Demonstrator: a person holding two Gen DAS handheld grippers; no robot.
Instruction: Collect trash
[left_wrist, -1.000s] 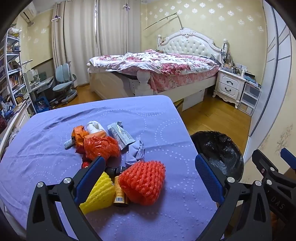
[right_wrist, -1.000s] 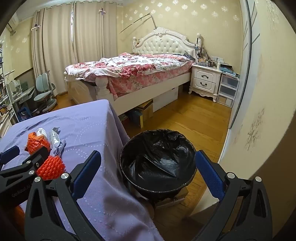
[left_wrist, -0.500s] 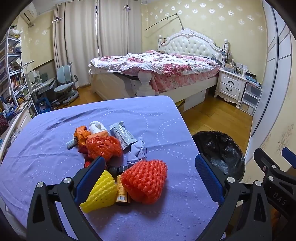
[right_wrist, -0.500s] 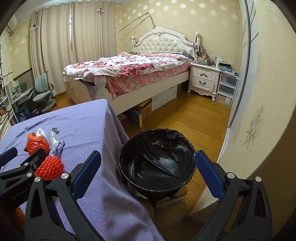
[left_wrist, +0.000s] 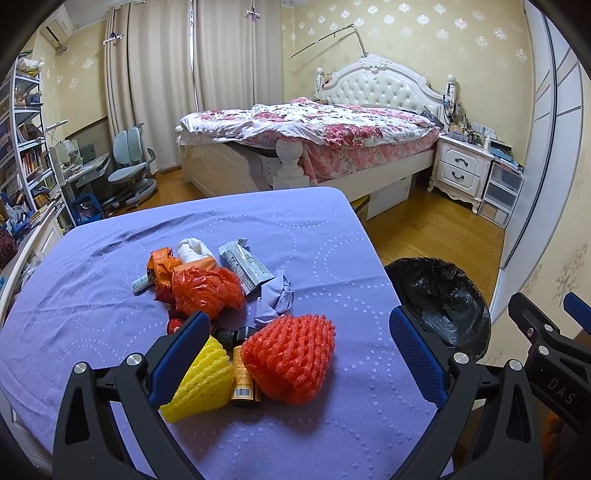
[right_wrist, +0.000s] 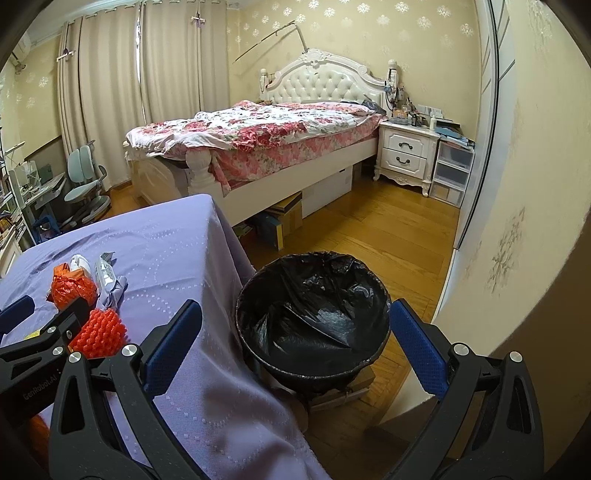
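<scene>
The left gripper (left_wrist: 295, 350) hangs wide apart over the purple-clothed surface (left_wrist: 110, 332), holding nothing — the red foam net (left_wrist: 291, 358) lies between its fingers, with a yellow foam net (left_wrist: 201, 384) and a small brown bottle (left_wrist: 242, 369) just beside it. Farther back sit an orange plastic bag (left_wrist: 207, 290) and a crumpled wrapper (left_wrist: 245, 266) — off the right edge stands a black-lined bin (left_wrist: 443, 295).

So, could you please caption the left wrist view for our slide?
Open left gripper hovering over foam fruit nets and wrappers on purple tablecloth, lined trash bin alongside.
</scene>
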